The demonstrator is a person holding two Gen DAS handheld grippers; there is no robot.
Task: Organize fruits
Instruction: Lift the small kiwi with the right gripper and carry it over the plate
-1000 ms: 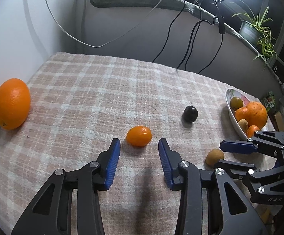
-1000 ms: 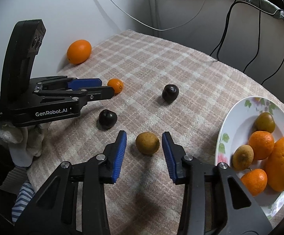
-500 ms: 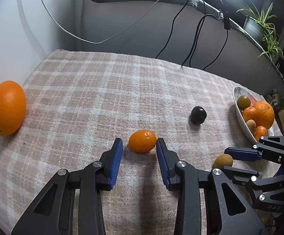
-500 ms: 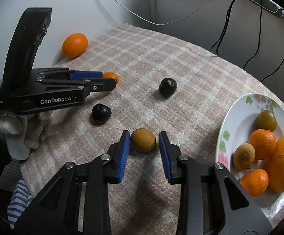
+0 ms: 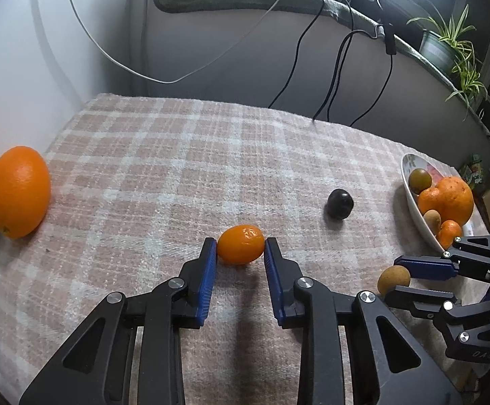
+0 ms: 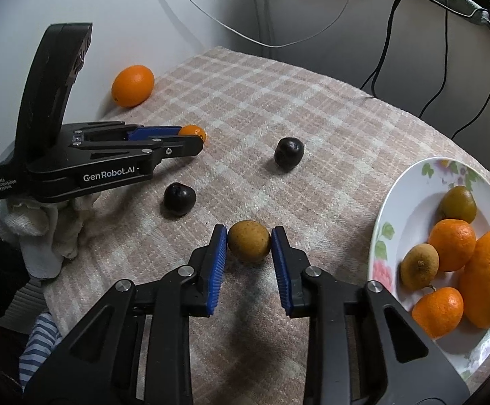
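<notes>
On the checked tablecloth, my left gripper (image 5: pixel 240 249) is closing its jaws, and both blue pads touch the sides of a small orange citrus (image 5: pixel 241 243). My right gripper (image 6: pixel 249 239) is also closing, its pads pressed against a round brown fruit (image 6: pixel 249 241). Both fruits rest on the cloth. At the right stands a flowered white plate (image 6: pixel 407 195) holding several oranges and brownish fruits. A large orange (image 5: pixel 18 191) lies far left by the wall. Two dark plums (image 6: pixel 288 153) (image 6: pixel 179 199) sit loose between the grippers.
Black and white cables (image 5: pixel 332 67) hang down the wall behind the table. A potted plant (image 5: pixel 447 44) stands at the back right. A white rag (image 6: pixel 42 233) and striped fabric (image 6: pixel 39 341) lie off the table's near left edge.
Both grippers' jaws have narrowed from well apart to touching their fruits: the left on the small orange citrus, the right on the brown fruit. Both fruits now sit between the pads.
</notes>
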